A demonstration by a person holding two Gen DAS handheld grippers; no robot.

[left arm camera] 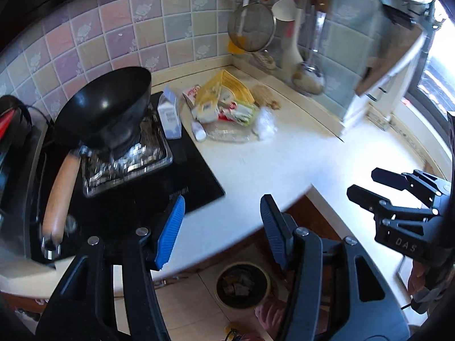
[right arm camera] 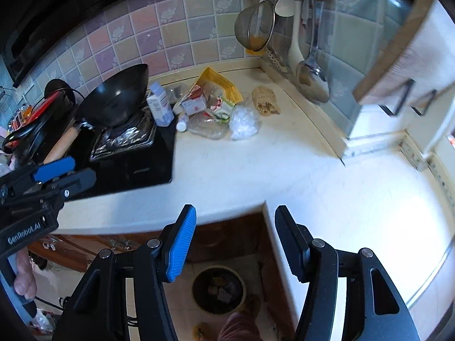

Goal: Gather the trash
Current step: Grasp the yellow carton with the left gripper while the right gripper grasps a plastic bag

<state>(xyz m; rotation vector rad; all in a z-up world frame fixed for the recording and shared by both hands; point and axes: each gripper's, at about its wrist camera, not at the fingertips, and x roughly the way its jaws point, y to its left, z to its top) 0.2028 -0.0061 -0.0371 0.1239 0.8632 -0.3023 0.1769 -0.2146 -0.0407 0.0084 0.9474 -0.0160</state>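
A pile of trash lies on the white counter [left arm camera: 284, 159] near the back corner: a yellow bag [left arm camera: 224, 88], a milk carton [left arm camera: 170, 116], a crumpled clear plastic bag [left arm camera: 264, 123], a small white bottle [left arm camera: 199, 134] and a brown wrapper [left arm camera: 266, 96]. The pile also shows in the right wrist view, with the yellow bag [right arm camera: 217, 83] and carton [right arm camera: 159, 105]. A round trash bin [left arm camera: 243, 285] stands on the floor below the counter edge, also in the right wrist view [right arm camera: 219, 288]. My left gripper [left arm camera: 223, 227] is open and empty above the counter edge. My right gripper [right arm camera: 234, 243] is open and empty.
A black wok [left arm camera: 105, 105] with a wooden handle sits on the foil-lined stove [left arm camera: 128, 164] at the left. A strainer [left arm camera: 251, 27], ladle and spoons hang on the tiled wall. A cabinet door [right arm camera: 398, 56] stands at the right.
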